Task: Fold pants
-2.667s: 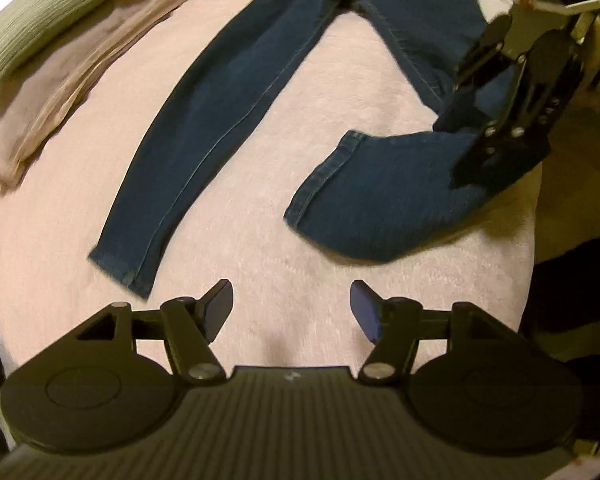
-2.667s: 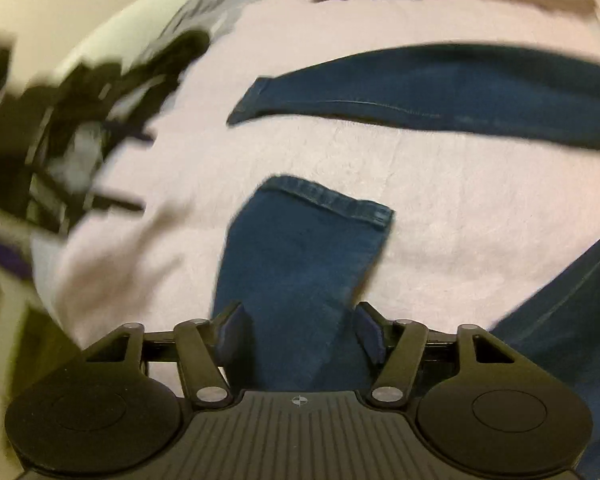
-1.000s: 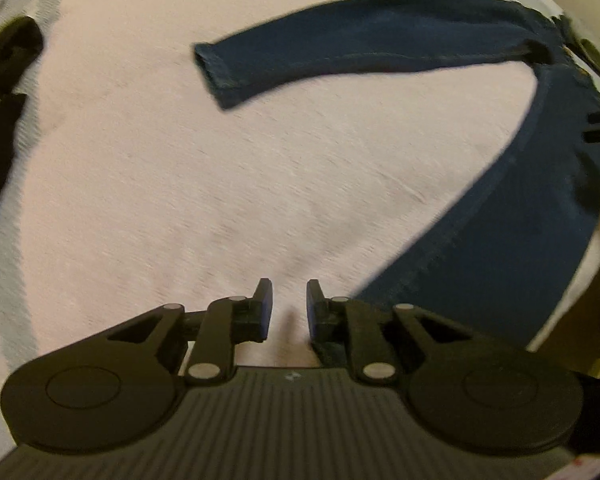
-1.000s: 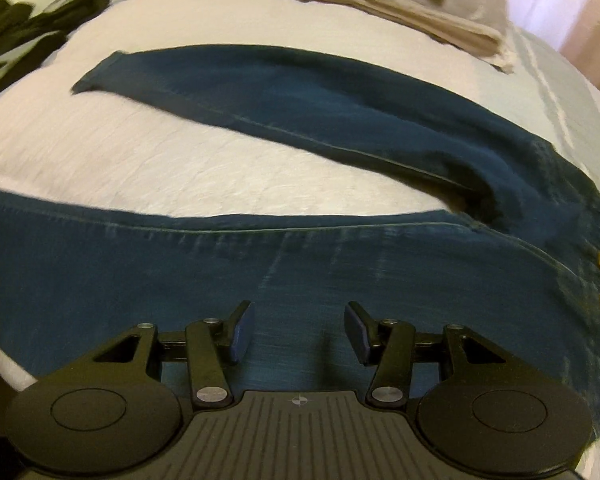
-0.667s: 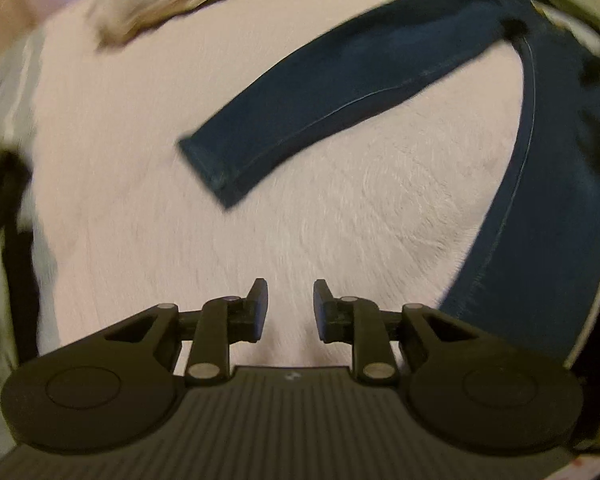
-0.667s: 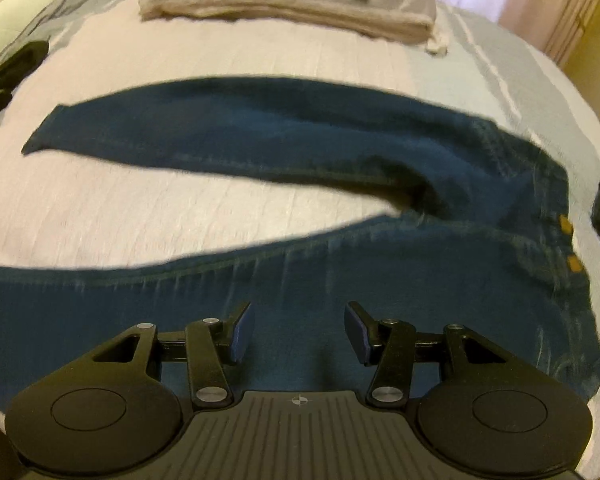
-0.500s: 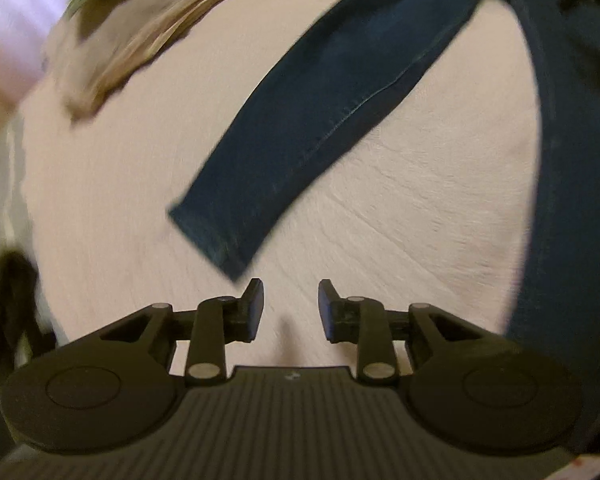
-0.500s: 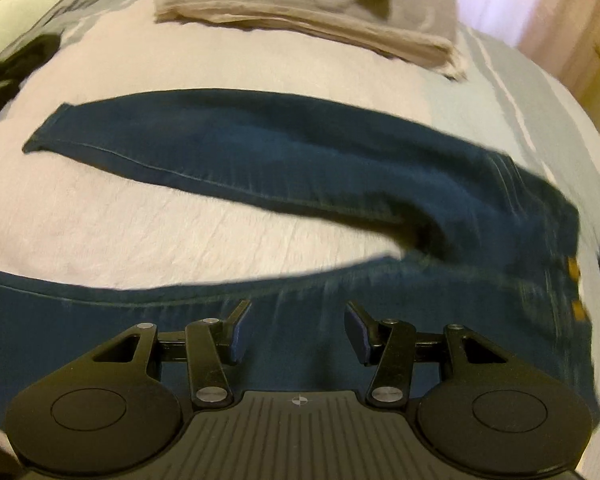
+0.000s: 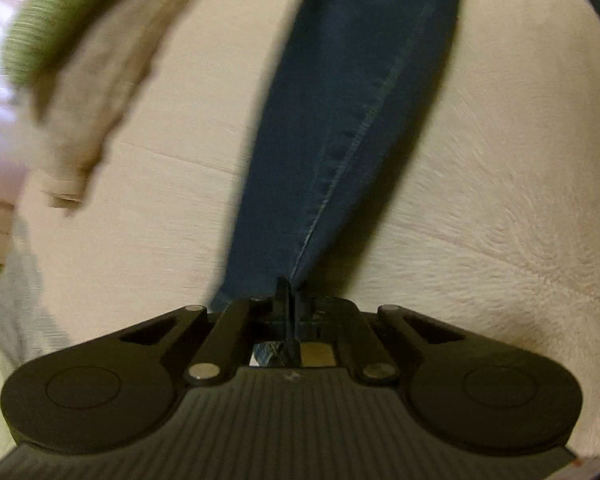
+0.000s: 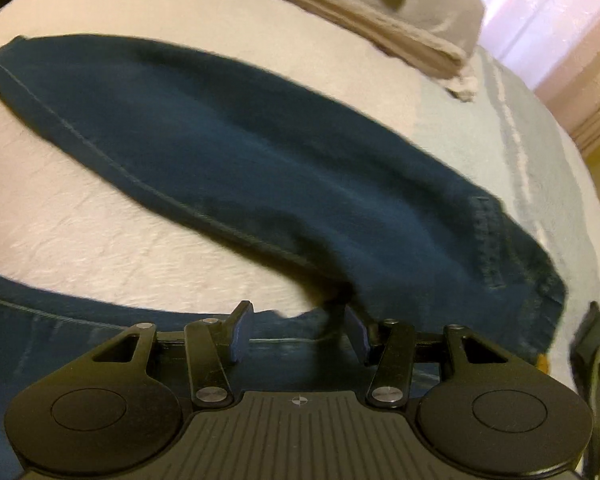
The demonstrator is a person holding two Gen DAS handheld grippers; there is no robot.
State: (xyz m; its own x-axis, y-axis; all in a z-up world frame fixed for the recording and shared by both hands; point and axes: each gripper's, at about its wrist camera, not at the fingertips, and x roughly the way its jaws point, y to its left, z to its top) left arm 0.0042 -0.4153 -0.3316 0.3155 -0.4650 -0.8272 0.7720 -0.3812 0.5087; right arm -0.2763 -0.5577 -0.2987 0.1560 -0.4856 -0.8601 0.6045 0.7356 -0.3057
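Pinching the hem end of one leg of the dark blue jeans (image 9: 340,128), the left gripper (image 9: 288,292) has its jaws clenched tight on the denim, with a sliver of blue cloth showing behind the closed fingers; in the left wrist view that leg runs straight away from the gripper across the cream bedspread (image 9: 500,200), its stitched seam running down the middle. Toward the far left edge of the bed lies a folded beige blanket (image 9: 100,92) with a green ribbed pillow (image 9: 60,20) on top of it, both blurred and well apart from the leg. In the right wrist view the right gripper (image 10: 298,334) hovers with its jaws released, spread apart just above the crotch of the jeans, where the two legs meet; nothing is between the fingers. One leg stretches away toward the far left of the bed, while the other runs along the near edge under the gripper body. The waistband lies to the right, near the bed's right edge. The folded beige blanket (image 10: 380,12) sits at the far edge, clear of the jeans, and a pale curtain (image 10: 548,16) hangs beyond the far right corner.
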